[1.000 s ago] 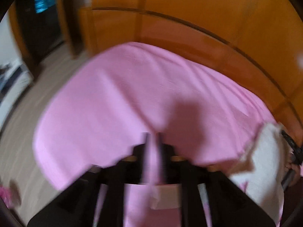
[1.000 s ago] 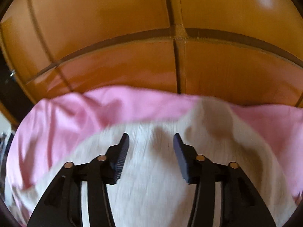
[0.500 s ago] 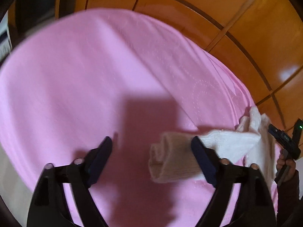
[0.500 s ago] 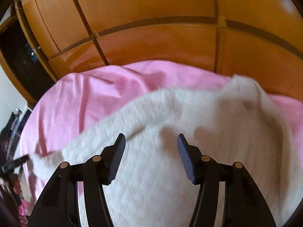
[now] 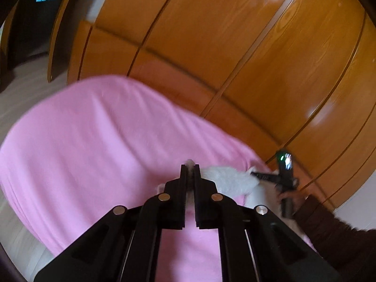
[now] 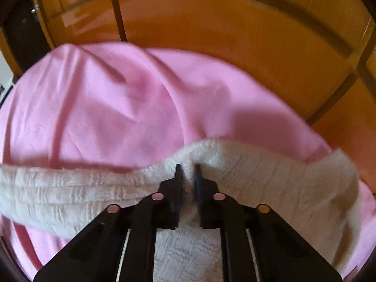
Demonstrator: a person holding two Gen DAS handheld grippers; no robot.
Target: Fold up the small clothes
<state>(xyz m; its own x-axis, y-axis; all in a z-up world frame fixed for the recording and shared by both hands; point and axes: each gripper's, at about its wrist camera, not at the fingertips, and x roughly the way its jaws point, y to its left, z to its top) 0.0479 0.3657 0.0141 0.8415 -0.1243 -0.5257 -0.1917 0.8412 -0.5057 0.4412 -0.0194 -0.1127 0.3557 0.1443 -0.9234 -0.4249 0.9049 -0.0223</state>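
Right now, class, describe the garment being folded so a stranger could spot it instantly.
Find the pink bedsheet in front of the orange wooden wardrobe. On it lies the cream knitted garment, pinched by both the left tool and the right tool. It is the only pale, textured fabric there.

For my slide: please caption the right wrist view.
Right gripper shut on white knitted garment over pink bedsheet.

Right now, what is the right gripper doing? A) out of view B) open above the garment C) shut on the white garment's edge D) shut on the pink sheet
C: in the right wrist view the right gripper has its jaws nearly together with a bunch of the white garment pinched between them, over the pink sheet.
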